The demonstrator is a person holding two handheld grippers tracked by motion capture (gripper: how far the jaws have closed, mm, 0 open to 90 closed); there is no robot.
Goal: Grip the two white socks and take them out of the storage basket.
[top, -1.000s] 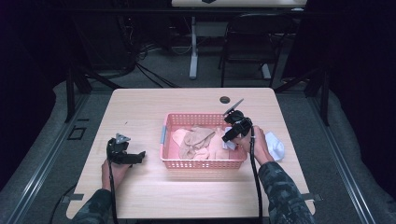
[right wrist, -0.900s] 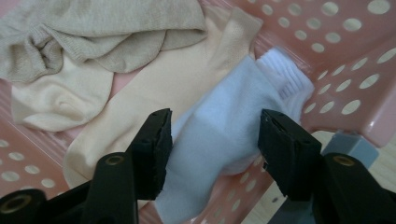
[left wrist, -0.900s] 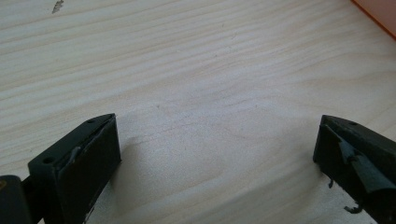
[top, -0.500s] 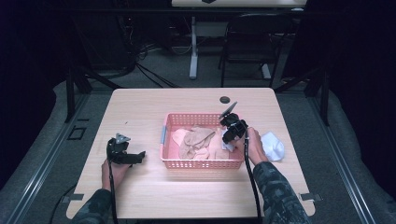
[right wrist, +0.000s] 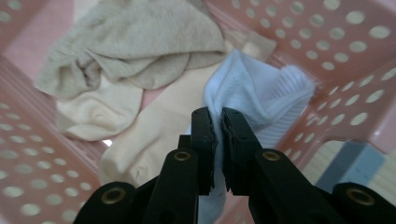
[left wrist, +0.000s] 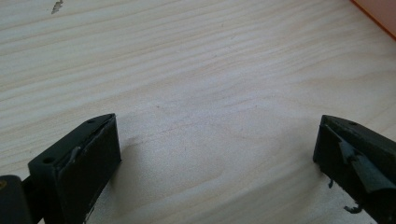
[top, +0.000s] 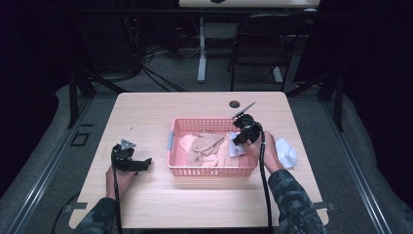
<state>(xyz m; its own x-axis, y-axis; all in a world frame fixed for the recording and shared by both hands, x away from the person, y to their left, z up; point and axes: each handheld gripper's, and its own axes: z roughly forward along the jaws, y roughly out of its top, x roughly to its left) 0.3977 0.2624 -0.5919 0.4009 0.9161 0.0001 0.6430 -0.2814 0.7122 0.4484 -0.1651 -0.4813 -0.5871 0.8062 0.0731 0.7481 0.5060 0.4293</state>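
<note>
The right hand-held gripper (right wrist: 215, 122) is held inside the right end of the pink basket (top: 178, 127); its jaws have just been closing and are now pinched on a white sock (right wrist: 261, 100). Beige socks (right wrist: 135, 56) are piled in the basket to the left. A second white sock (top: 286, 152) lies on the counter (top: 156, 109) just right of the basket. The left hand-held gripper (left wrist: 217, 154) is rested on the counter's near left, jaws spread.
</note>
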